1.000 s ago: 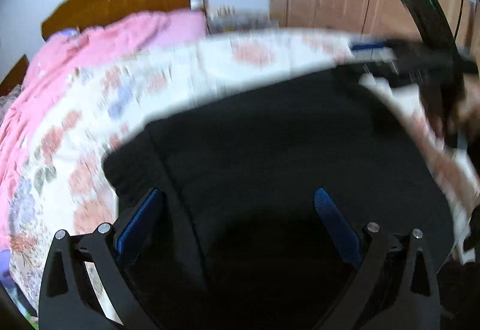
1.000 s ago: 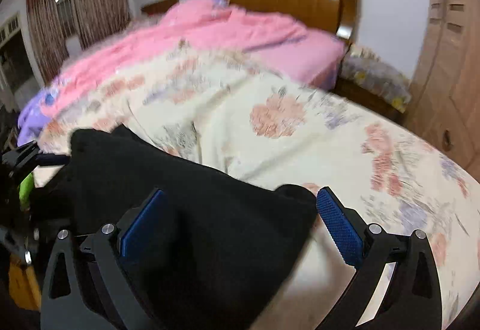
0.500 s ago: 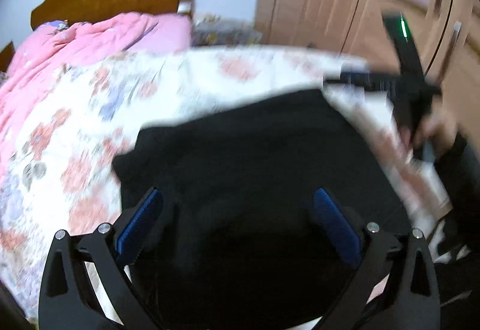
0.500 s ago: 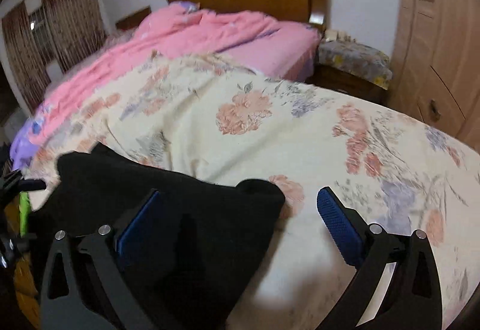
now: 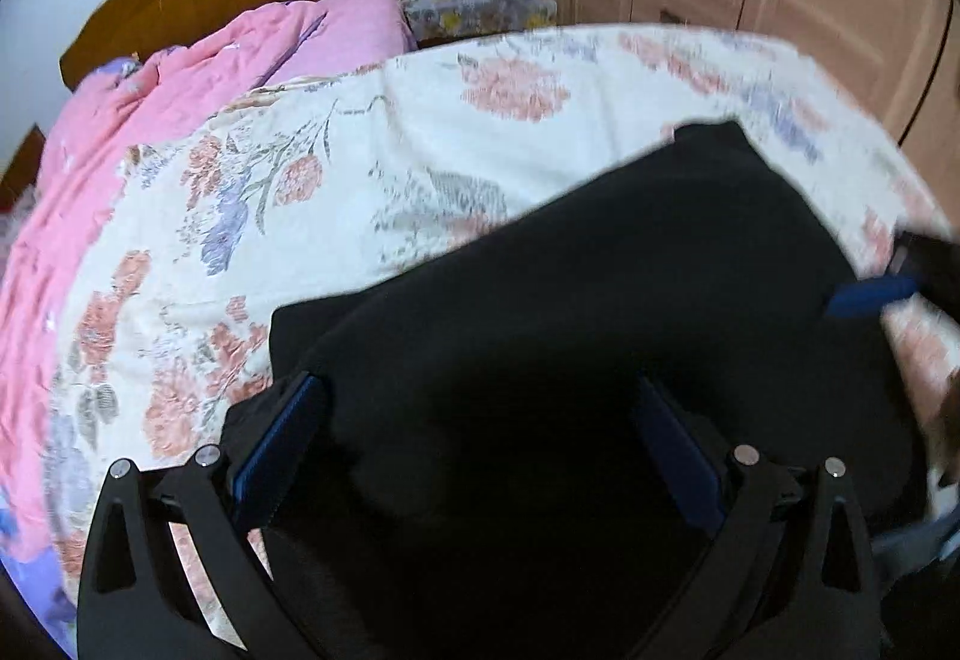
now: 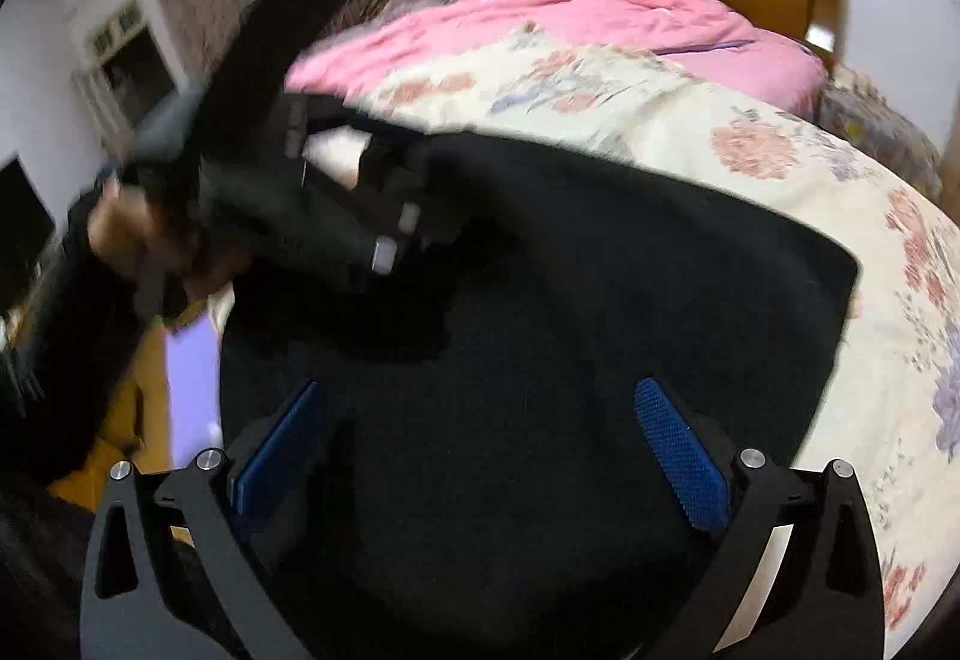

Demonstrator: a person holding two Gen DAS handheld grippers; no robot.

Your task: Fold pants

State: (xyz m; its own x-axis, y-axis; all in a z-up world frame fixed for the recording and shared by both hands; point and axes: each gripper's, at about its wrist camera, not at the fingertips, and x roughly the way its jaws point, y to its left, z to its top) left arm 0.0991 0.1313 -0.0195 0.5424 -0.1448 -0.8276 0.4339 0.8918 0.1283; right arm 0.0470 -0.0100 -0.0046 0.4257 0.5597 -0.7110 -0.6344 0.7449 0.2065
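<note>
Black pants [image 5: 600,300] beneath both open jaws.

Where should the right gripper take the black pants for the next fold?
Probably the far right corner of the black pants. It lies flat and square on the floral bedspread with bare cloth around it. Bring the open right gripper in low from the right, one finger under the edge.

The black pants [image 5: 600,330] run past the lower edge in both views, so their full shape is hidden. At three o'clock in the left wrist view the right gripper [image 5: 870,297] is a blue smear. At nine o'clock in the right wrist view the hand [image 6: 129,234] and left gripper [image 6: 384,228] blur together.
</note>
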